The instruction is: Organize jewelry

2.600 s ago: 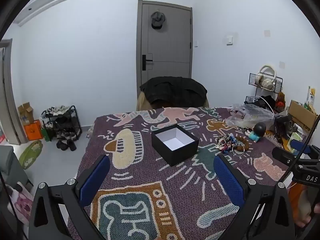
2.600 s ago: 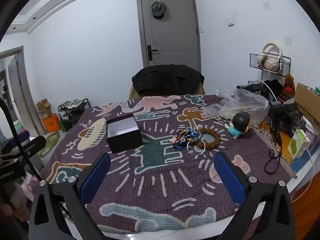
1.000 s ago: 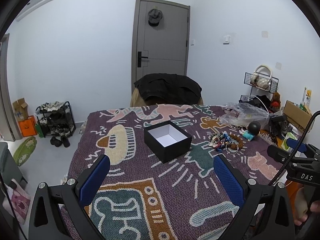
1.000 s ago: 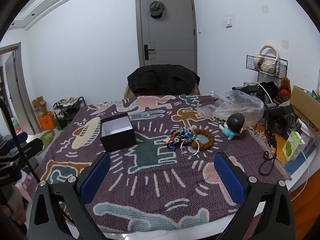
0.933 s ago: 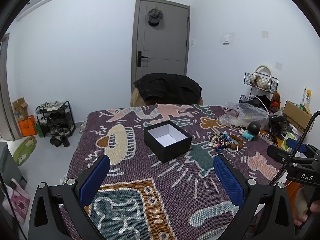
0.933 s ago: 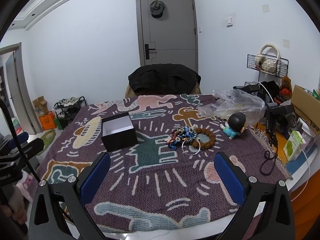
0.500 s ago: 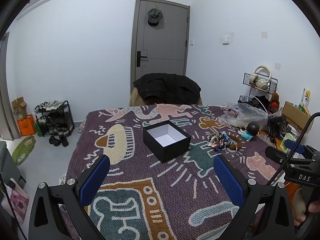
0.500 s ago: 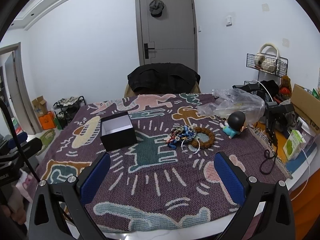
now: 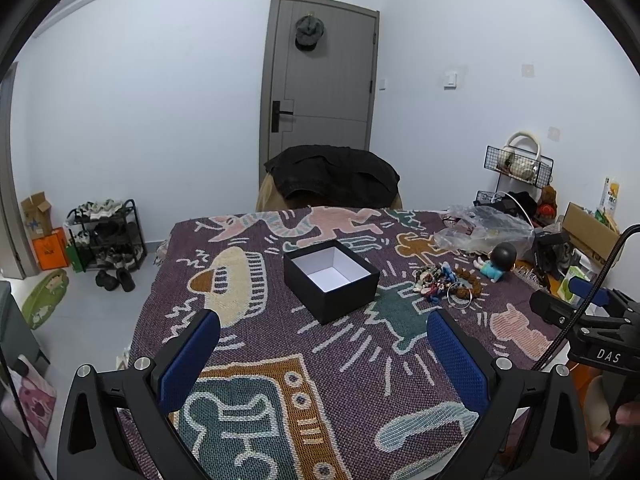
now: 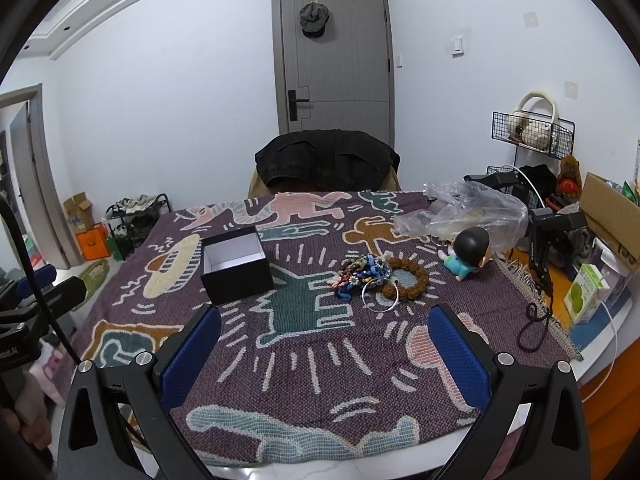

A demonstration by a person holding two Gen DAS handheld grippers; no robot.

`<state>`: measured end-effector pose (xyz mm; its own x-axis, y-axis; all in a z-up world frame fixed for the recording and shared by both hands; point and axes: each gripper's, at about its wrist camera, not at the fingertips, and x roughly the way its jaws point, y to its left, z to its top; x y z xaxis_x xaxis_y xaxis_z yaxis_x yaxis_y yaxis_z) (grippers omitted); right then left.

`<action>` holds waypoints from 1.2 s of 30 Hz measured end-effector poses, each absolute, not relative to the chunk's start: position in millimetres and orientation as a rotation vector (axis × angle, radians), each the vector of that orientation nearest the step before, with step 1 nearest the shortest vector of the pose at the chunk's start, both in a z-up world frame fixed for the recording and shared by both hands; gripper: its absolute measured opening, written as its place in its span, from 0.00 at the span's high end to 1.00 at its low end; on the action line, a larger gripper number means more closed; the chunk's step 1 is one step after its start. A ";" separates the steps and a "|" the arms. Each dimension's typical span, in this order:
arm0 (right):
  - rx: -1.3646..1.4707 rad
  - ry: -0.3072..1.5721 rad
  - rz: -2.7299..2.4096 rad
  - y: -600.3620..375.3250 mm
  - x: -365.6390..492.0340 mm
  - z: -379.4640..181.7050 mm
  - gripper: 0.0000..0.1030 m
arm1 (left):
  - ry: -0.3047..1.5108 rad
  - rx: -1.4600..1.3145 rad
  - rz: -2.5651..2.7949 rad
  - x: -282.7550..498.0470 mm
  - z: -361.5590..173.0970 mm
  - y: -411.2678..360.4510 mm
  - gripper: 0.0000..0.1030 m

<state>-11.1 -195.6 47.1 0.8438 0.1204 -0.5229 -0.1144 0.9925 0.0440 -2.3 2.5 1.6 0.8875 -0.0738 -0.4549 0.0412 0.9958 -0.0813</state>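
An open black box [image 9: 331, 283] with a white inside stands on the patterned cloth; it also shows in the right wrist view [image 10: 237, 265]. To its right lies a pile of jewelry [image 9: 446, 283]: colourful bead strings [image 10: 360, 273], a brown bead bracelet [image 10: 407, 276] and a thin silver bangle [image 10: 380, 297]. My left gripper [image 9: 323, 354] is open and empty, held above the cloth short of the box. My right gripper [image 10: 324, 350] is open and empty, above the cloth in front of the pile.
A small doll [image 10: 468, 252] with a black head and a crumpled clear plastic bag [image 10: 460, 212] lie right of the pile. A black cord [image 10: 534, 320] hangs over the cloth's right edge. A chair with a dark jacket [image 10: 326, 160] stands behind the table.
Both views have drifted slightly, and both grippers sit a little further back from the table. Nothing on the cloth has moved. Both grippers stay open.
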 end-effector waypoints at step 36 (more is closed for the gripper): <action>0.080 0.660 0.022 -226.3 39.6 12.7 0.00 | 0.610 -0.075 -0.137 67.8 -23.6 -21.9 0.00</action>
